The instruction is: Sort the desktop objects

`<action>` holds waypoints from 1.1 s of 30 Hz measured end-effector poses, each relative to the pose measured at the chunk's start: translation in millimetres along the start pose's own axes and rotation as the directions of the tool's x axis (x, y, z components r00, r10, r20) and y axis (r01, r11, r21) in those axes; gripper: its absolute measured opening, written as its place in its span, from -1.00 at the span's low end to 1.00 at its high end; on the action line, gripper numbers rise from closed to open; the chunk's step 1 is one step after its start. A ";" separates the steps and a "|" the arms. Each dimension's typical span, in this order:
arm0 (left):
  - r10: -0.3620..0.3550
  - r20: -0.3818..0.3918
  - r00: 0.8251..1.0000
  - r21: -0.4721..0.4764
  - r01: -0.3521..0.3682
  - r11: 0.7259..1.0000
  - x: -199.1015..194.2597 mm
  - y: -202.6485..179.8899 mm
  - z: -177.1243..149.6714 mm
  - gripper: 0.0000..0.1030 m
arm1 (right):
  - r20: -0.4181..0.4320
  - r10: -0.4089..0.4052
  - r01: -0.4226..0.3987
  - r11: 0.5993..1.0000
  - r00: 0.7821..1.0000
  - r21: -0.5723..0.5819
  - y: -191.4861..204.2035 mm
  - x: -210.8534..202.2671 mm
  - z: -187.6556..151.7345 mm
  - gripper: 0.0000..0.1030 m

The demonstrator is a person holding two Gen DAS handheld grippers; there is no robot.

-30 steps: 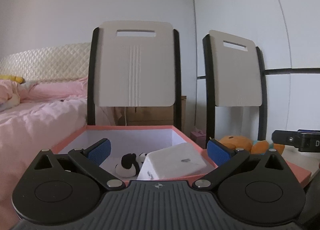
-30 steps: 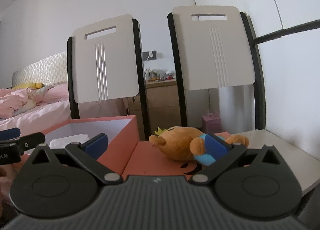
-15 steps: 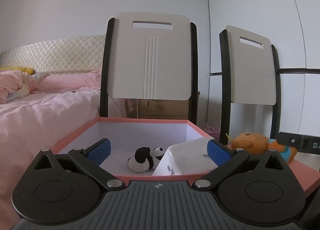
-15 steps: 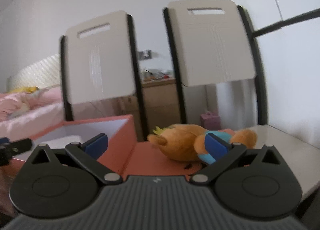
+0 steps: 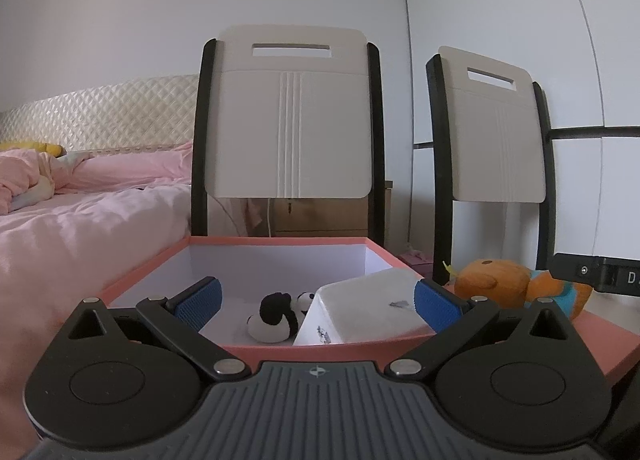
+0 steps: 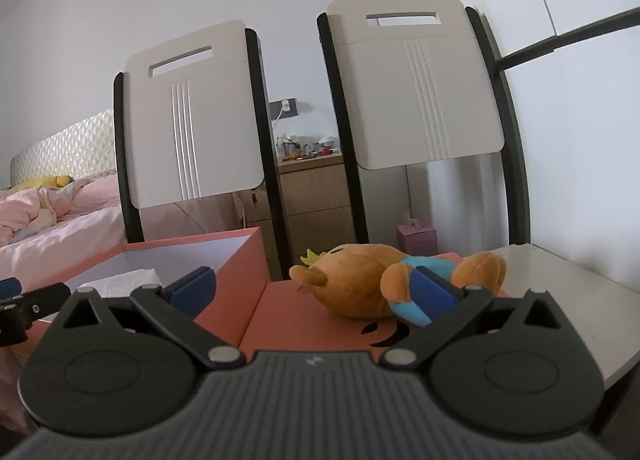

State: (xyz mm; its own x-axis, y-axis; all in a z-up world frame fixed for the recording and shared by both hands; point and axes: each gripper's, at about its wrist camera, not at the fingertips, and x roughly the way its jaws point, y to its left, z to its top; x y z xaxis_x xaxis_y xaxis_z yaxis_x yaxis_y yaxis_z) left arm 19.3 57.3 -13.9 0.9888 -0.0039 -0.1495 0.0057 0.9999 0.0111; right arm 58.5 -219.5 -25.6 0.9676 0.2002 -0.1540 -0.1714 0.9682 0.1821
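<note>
Orange plush toy (image 6: 360, 284) lies beside the pink box (image 6: 240, 260); centre the right gripper (image 6: 316, 290), jaws wide, around its body before closing.

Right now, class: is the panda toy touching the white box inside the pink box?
Touching. The left wrist view shows the panda toy pressed against the white box, no gap between them.

Two chairs (image 5: 291, 112), two plush toys (image 5: 496, 284), one box (image 5: 276, 242)
</note>
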 end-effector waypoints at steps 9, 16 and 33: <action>-0.005 0.001 1.000 0.014 0.005 1.000 -0.2 -5.7 -2.5 1.00 | 0.014 -0.030 0.030 1.000 0.999 -0.005 -3.4 -4.0 0.6 1.00; -0.003 0.030 1.000 0.006 0.003 1.000 -4.7 -5.6 -0.4 1.00 | -0.007 -0.011 0.011 1.000 1.000 -0.020 -11.7 -1.5 10.1 1.00; -0.015 0.021 1.000 0.019 0.015 1.000 -4.1 -12.1 -4.6 1.00 | -0.097 -0.093 0.083 0.990 0.991 -0.111 -92.5 90.1 57.9 1.00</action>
State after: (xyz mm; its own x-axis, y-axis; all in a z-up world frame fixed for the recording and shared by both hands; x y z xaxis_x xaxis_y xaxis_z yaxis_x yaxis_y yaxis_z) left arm 14.4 45.2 -17.9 0.9915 -0.0196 -0.1288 0.0234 0.9993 0.0277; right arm 172.3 -299.8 0.0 0.9568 0.1224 -0.2636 -0.1105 0.9921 0.0597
